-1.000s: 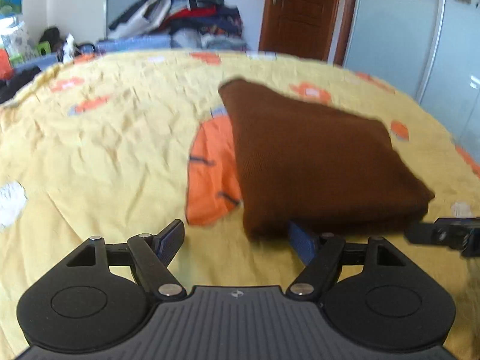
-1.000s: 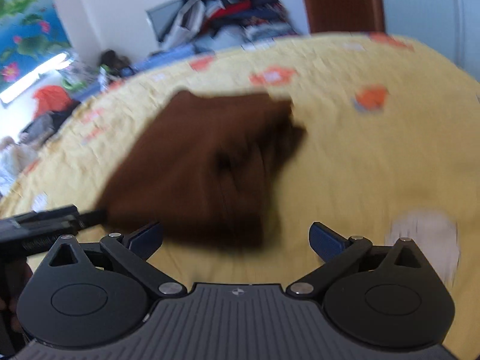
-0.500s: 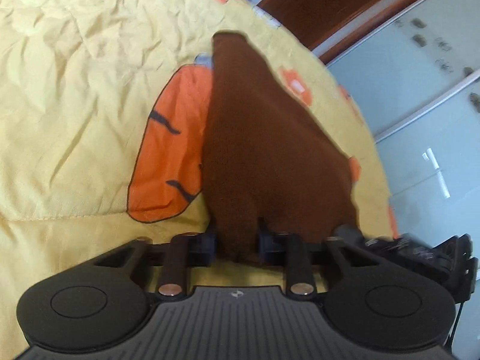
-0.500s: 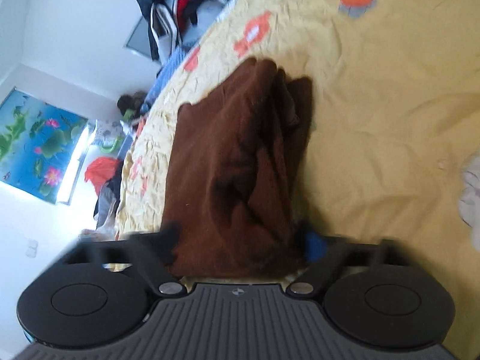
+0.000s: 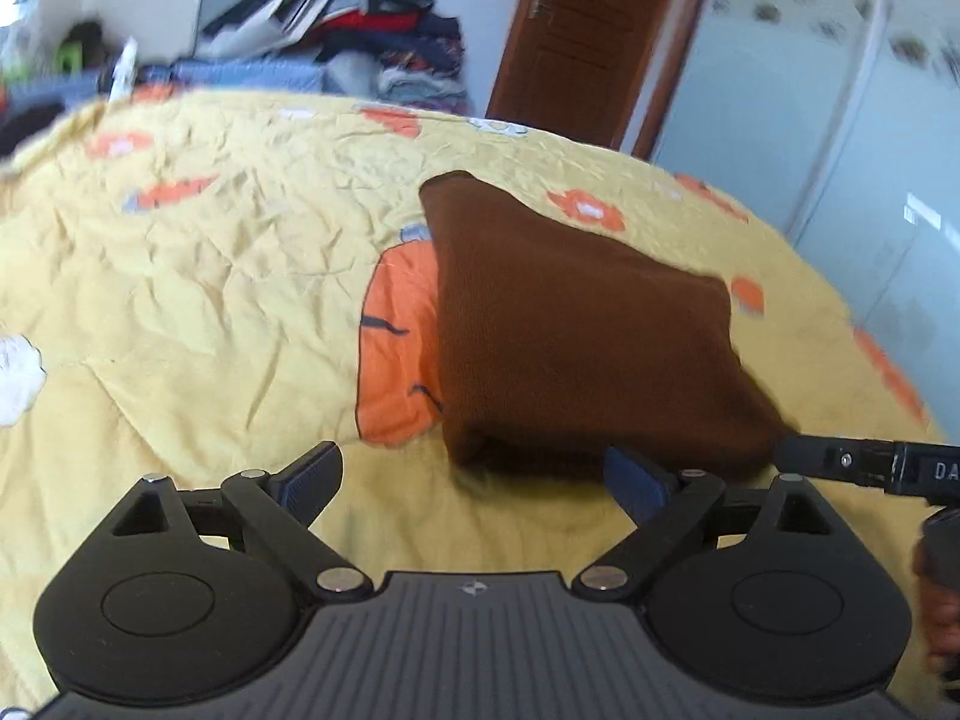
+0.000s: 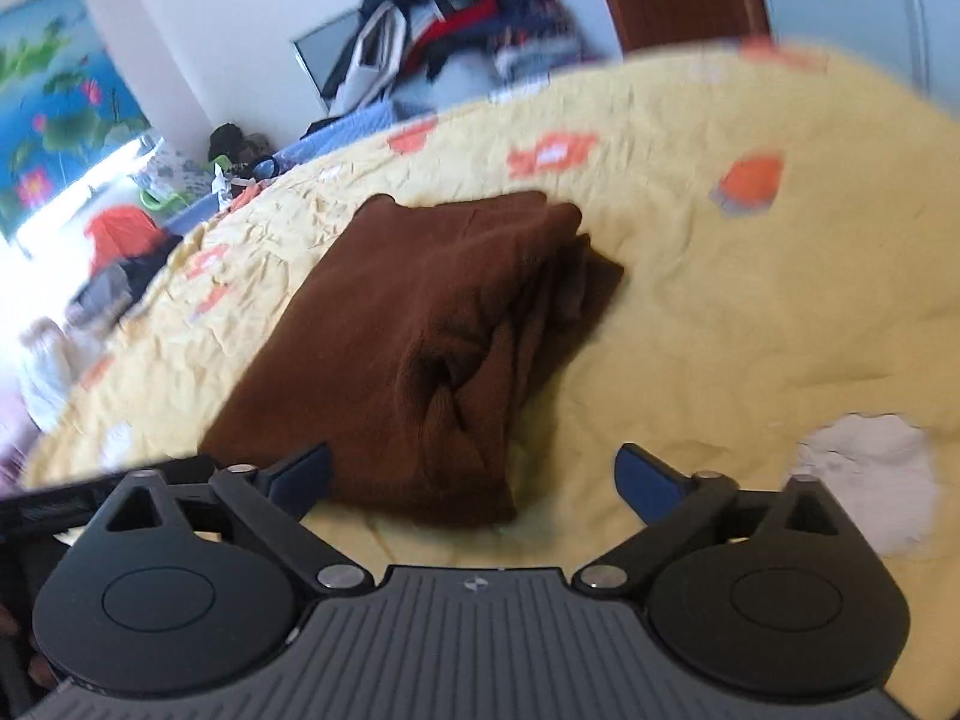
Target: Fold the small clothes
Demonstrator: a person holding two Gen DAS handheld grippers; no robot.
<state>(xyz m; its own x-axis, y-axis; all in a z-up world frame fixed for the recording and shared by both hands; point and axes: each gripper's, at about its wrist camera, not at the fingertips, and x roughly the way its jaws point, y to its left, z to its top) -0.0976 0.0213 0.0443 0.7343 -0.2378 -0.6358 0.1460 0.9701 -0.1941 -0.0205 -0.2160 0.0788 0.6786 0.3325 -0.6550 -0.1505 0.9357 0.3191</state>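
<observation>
A folded brown knit garment (image 5: pixel 576 324) lies on the yellow bedspread (image 5: pixel 198 300); it also shows in the right wrist view (image 6: pixel 432 330), with bunched layers along its right side. My left gripper (image 5: pixel 474 477) is open and empty, just in front of the garment's near edge. My right gripper (image 6: pixel 474 474) is open and empty, its jaws wide apart at the garment's near end. The right gripper's tip (image 5: pixel 864 462) shows at the right of the left wrist view, beside the garment's near right corner.
A pile of clothes (image 5: pixel 360 18) is stacked beyond the bed's far edge. A brown door (image 5: pixel 576 30) and pale wardrobe doors (image 5: pixel 840 120) stand to the right. A white patch (image 6: pixel 870 480) lies on the bedspread (image 6: pixel 750 312) at right.
Half a second ago both grippers were tilted and closed on the garment's near edge. Now both have let go, opened wide and pulled back level; the garment lies flat.
</observation>
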